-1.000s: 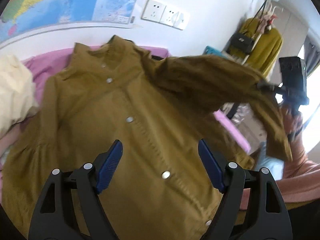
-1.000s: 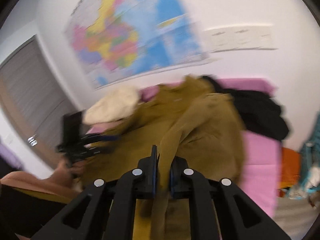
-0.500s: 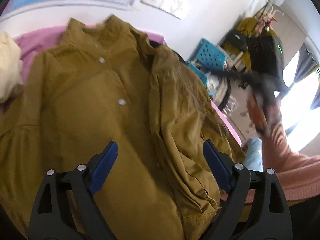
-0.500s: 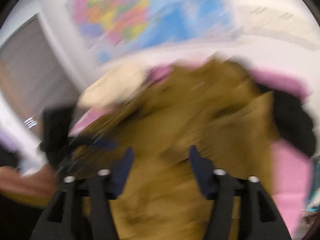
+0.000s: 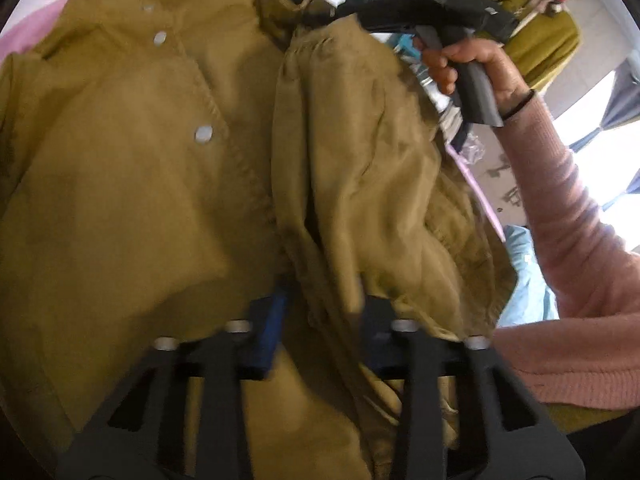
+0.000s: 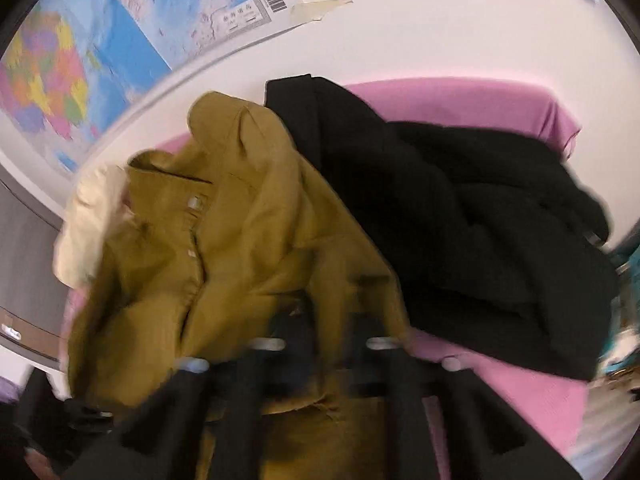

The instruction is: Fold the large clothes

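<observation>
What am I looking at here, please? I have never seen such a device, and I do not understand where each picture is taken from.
There is no robot: a person holds a two-finger clamp in each hand, each with a wide-angle camera. One picture looks along the left gripper, the other along the right gripper. On the pink cover lie a mustard jacket, a black garment and a cream garment. Both jaws have just been closing: the left pinches the jacket's folded sleeve; the right, blurred, seems shut on its edge.
</observation>
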Demonstrator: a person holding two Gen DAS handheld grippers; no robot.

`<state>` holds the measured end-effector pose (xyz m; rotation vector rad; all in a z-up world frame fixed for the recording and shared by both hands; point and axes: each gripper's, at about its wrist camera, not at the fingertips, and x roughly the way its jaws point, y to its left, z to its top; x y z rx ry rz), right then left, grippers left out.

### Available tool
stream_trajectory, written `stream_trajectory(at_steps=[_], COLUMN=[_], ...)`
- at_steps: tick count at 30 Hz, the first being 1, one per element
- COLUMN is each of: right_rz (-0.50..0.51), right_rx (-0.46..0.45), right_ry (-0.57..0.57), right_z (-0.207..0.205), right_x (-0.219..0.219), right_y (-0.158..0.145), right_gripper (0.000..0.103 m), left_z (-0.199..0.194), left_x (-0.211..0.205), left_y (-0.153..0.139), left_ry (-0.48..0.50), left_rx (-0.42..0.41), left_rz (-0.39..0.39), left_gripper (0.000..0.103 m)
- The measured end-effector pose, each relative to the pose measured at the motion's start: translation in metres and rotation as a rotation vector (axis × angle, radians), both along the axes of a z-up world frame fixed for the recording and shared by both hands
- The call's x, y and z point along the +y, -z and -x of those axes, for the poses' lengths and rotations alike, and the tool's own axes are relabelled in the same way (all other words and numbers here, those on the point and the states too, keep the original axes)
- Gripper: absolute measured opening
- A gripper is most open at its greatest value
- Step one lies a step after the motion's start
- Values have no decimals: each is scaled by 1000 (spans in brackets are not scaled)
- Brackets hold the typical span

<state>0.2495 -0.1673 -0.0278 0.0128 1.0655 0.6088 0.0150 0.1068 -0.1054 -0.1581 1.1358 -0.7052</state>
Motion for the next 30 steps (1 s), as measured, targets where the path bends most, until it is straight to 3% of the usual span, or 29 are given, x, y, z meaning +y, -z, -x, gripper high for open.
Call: stream_trajectory(at_steps=[3,5,7,8,9,11,13,16,20,21,23,27,28,30], right_rz=[-85,-174,-189,-218,-229,-210,-207,-248,-249,-244,-241,-246,-247,-249], right_rx=[-73,-117,-165,-149,-124,-74,-28,24,13,11,4,-3,-3,-10], right_ry=[34,95,167,207,239,301,335,390,385,380,374,360,358,355], right_z=[1,-1,-8,-14,-21,-32,-44,-53,-56,-55,-54,-52,-52,-51], right_x=[-23,-50,-71,-81,-87,-97,-99,-100,-104,-104,-103,-107,-107,-108], right_y=[-34,-62,-75,-74,-67,-45,-26,-1,-1,-3,-5,-4,-4,-5], right_gripper=[4,4,4,4,4,4,4,4,4,4,4,4,4,4], left_z=[-7,-20,-36,-45,-54,-79,-93,-96,-75,-66,-54,-46,-48,-56], left_x=[11,19,26,27,29,37,46,61,77,78,78,60,58,63], left_y=[-24,-36,-53,-57,-59,-51,-43,-40,-50,-50,-46,-25,-21,-17], left_ry=[-41,-83,-152,-196,-229,-308,-324,-329,-255,-228,-177,-109,-109,-130], left_rx=[-109,-158,-235,-269,-283,-248,-220,-181,-167,-165,-150,-138,-129,-129], left_rz=[-28,-48,-95,-152,-201,-304,-363,-336,-195,-158,-132,-286,-318,-370], left_gripper=[12,12,14,20,35,55,54,68,87,88,88,83,70,27])
